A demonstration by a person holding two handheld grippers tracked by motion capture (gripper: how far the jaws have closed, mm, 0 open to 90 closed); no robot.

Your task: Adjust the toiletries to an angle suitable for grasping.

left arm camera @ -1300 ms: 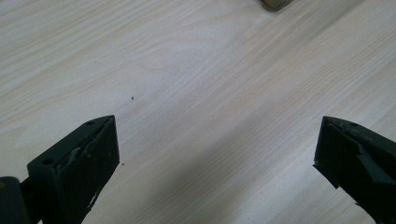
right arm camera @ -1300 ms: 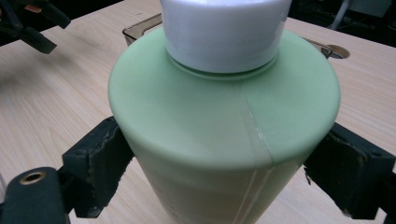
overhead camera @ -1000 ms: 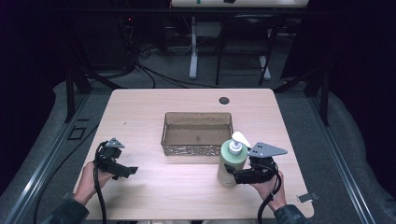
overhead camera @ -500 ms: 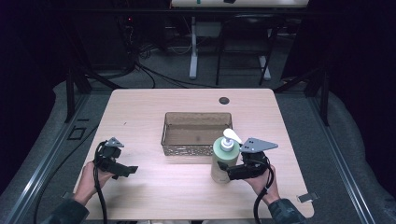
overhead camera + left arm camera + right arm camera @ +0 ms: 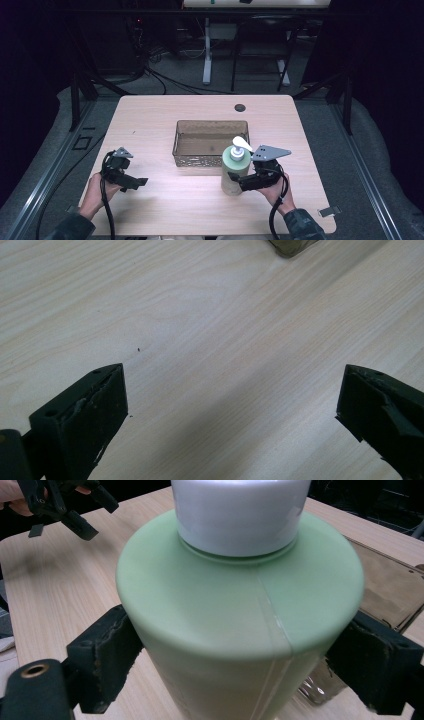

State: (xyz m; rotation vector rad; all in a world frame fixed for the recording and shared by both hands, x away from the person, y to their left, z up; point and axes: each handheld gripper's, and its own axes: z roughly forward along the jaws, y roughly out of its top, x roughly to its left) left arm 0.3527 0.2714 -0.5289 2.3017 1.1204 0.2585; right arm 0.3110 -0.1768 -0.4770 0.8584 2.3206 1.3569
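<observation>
bottle (image 5: 234, 167) shifted left, clamped between right gripper (image 5: 239, 181) fingers (image 5: 102, 655)

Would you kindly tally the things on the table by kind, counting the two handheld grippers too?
Green pump bottle: 1
Clear basket: 1
Grippers, left gripper and right gripper: 2
Total: 4

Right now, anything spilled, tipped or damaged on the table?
Nothing stands out. The green pump bottle stands upright, clamped in the right gripper just in front of the wire basket, which sits square on the table. No spill shows. The left gripper is open above bare wood.
</observation>
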